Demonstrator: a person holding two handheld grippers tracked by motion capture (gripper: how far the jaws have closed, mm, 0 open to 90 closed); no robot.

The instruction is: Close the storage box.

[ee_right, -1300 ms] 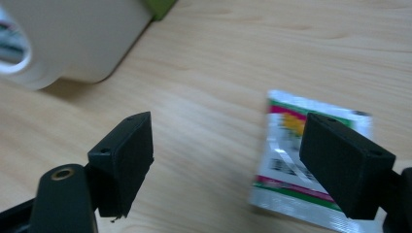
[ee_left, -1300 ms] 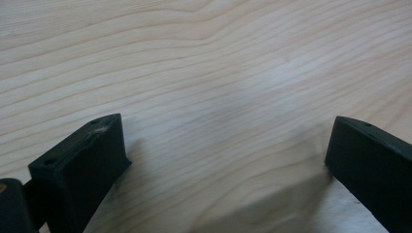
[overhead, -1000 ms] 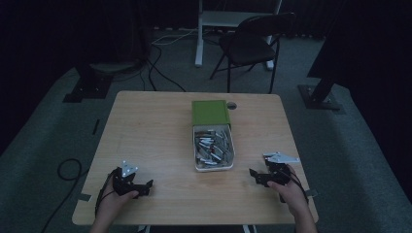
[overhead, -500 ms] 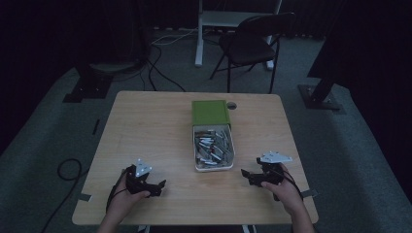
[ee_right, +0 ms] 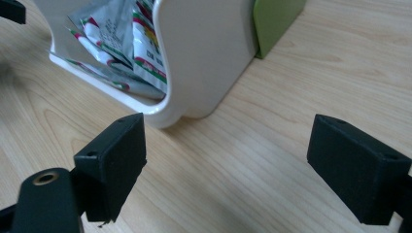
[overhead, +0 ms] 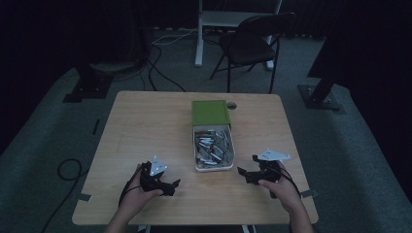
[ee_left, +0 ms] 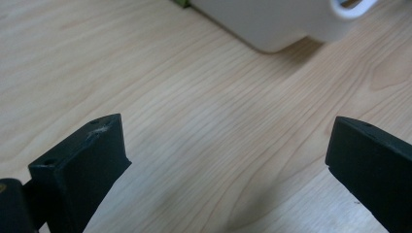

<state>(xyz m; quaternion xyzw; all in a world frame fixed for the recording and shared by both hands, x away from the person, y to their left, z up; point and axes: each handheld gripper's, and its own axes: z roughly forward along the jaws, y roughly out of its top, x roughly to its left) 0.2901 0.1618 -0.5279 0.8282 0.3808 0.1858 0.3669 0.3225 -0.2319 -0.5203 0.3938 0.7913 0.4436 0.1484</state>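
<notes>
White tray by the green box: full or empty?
Partly full: the white tray holds a loose heap of small foil packets, piled against its wall.

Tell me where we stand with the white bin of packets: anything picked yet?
Nothing looks done: the packets all lie in the white bin, with the green box shut behind it. In hand: the left gripper and the right gripper sit low on either side of the bin, jaws wide open and empty, both pointing toward it. Left: probably reaching in, grasping a packet, and moving it out.

My left gripper view crops the white bin (ee_left: 286,22) at the top; the packets' (ee_right: 133,46) print stays unreadable.
</notes>
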